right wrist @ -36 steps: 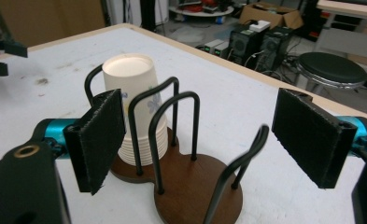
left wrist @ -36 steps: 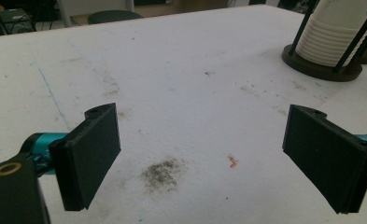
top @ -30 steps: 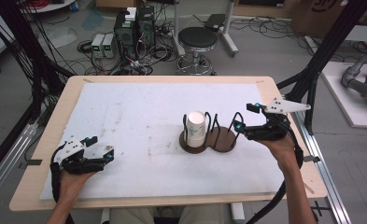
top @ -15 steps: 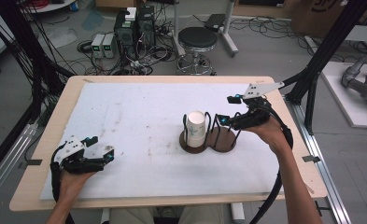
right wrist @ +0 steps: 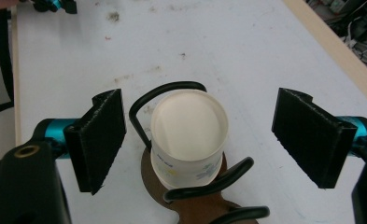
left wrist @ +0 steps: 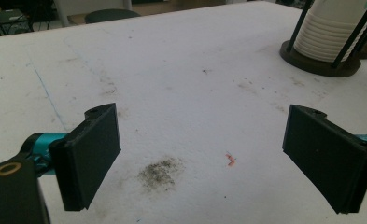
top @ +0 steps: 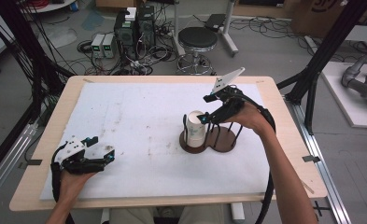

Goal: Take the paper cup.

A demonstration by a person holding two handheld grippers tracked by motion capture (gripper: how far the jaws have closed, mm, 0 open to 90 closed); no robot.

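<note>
Above the upright stack of cups [top: 196, 132] in its holder [top: 208, 140], right gripper [top: 208, 108], jaws wide.

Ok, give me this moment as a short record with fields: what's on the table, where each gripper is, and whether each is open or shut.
surface: table with a white cover
main thing: stack of paper cups, upside down in a holder
holder: brown base with black wire posts, two bays, the right one empty
right gripper: open, jaws either side of the cup stack, not touching it
left gripper: open, low over the cover near the table's front left, holding nothing
marks: dark smudge on the cover between the left gripper's jaws
</note>
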